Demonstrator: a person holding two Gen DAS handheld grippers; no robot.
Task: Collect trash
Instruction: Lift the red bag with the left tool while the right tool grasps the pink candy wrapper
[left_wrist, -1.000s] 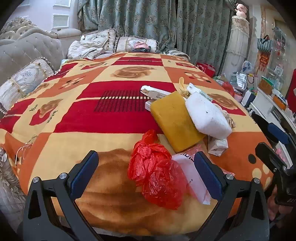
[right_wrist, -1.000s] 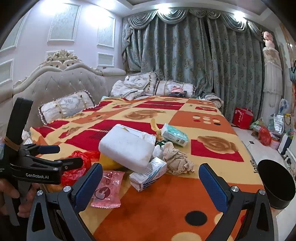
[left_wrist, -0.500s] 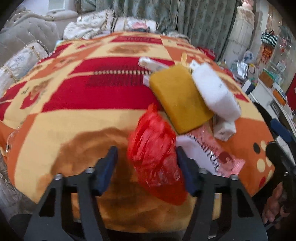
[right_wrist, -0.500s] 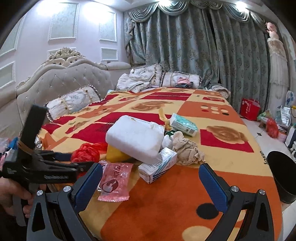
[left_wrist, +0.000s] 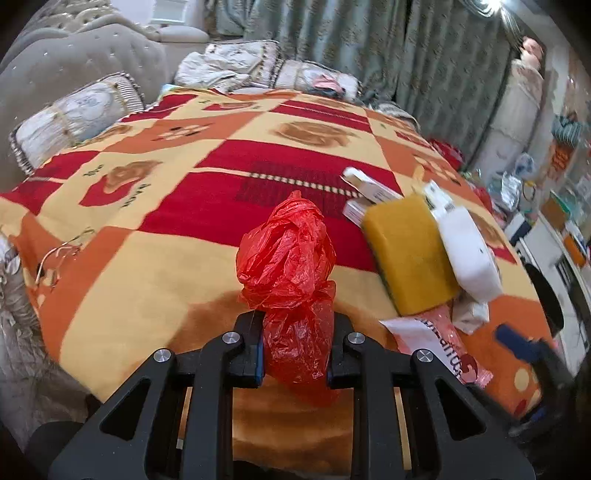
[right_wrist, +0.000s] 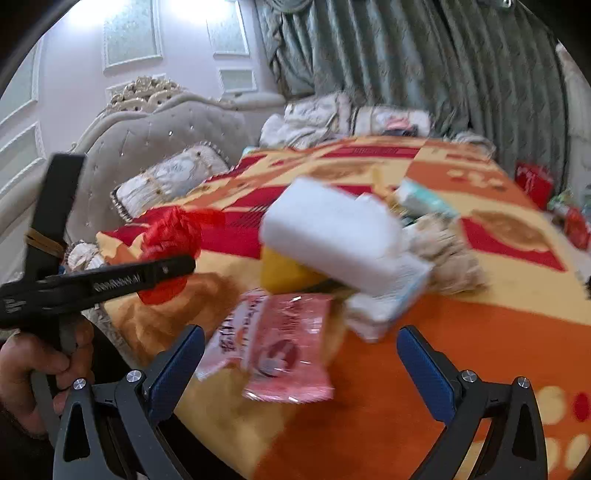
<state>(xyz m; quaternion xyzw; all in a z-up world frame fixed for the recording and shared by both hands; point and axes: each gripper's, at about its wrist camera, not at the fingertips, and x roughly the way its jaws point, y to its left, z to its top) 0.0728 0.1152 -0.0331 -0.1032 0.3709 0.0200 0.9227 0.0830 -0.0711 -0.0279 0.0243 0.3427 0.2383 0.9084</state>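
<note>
My left gripper (left_wrist: 295, 354) is shut on a crumpled red plastic bag (left_wrist: 291, 266) and holds it above the near edge of the bed; the bag also shows in the right wrist view (right_wrist: 171, 236). My right gripper (right_wrist: 301, 365) is open, its fingers either side of a pink wrapper (right_wrist: 277, 350) lying on the blanket. Behind the wrapper lie a yellow sponge (left_wrist: 410, 254), a white foam block (right_wrist: 332, 232), a small white box (right_wrist: 388, 299) and crumpled paper (right_wrist: 447, 254).
The bed has an orange, red and yellow blanket (left_wrist: 155, 236). A padded headboard (right_wrist: 162, 144) and pillows (left_wrist: 74, 114) are at the left. A black bin (left_wrist: 546, 295) stands on the floor at the right, beside clutter.
My left gripper closed on the red bag and lifted it off the blanket. My right gripper moved down and left towards the pink wrapper.
</note>
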